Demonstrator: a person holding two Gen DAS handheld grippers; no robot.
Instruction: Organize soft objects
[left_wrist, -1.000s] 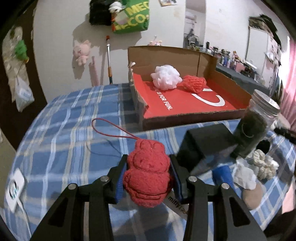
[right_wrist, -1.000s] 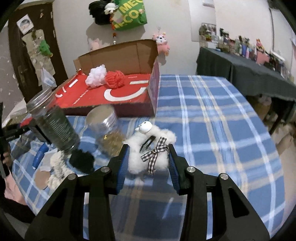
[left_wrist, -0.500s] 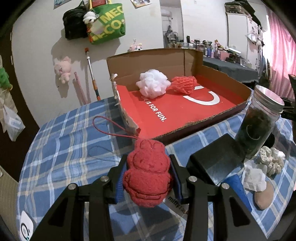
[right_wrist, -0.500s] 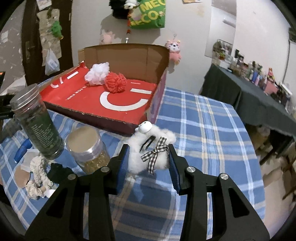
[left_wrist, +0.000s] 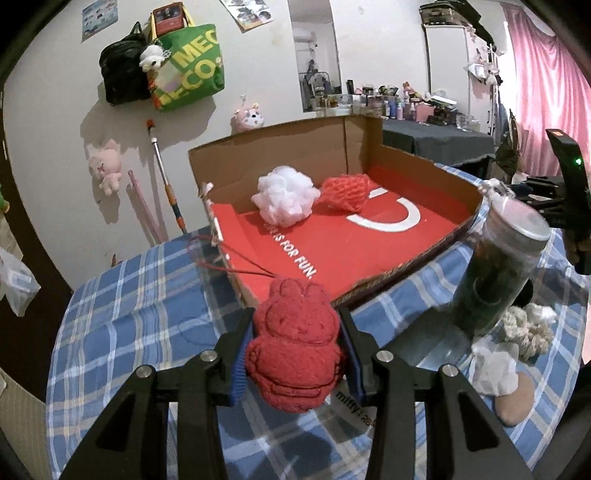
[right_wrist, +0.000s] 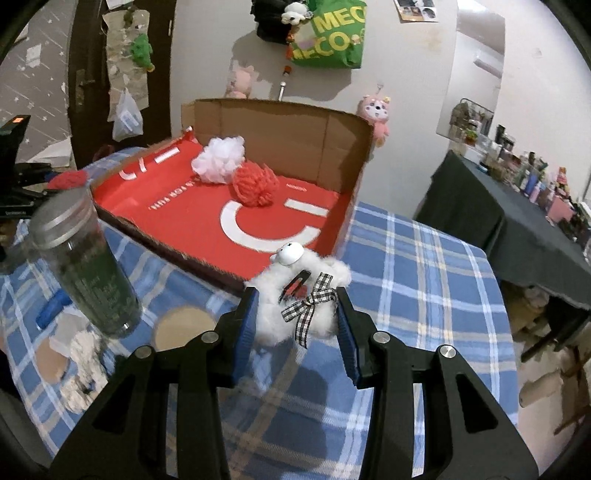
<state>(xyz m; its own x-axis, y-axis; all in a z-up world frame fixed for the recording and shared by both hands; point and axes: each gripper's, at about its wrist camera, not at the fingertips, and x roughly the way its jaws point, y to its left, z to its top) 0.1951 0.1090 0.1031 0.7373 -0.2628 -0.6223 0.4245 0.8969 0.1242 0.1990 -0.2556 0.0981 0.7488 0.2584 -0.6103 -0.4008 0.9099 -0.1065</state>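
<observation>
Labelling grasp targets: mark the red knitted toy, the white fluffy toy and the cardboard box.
red knitted toy (left_wrist: 295, 343), left wrist view, on its body.
white fluffy toy (right_wrist: 295, 306), right wrist view, on its body near the checked bow.
cardboard box (right_wrist: 288, 129), right wrist view, on its back wall.

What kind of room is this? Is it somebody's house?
Probably a room in someone's home, maybe a bedroom. A pink plush toy and a green bag hang on the wall, pink curtains cover one side, and a dark table is crowded with little bottles.
</observation>
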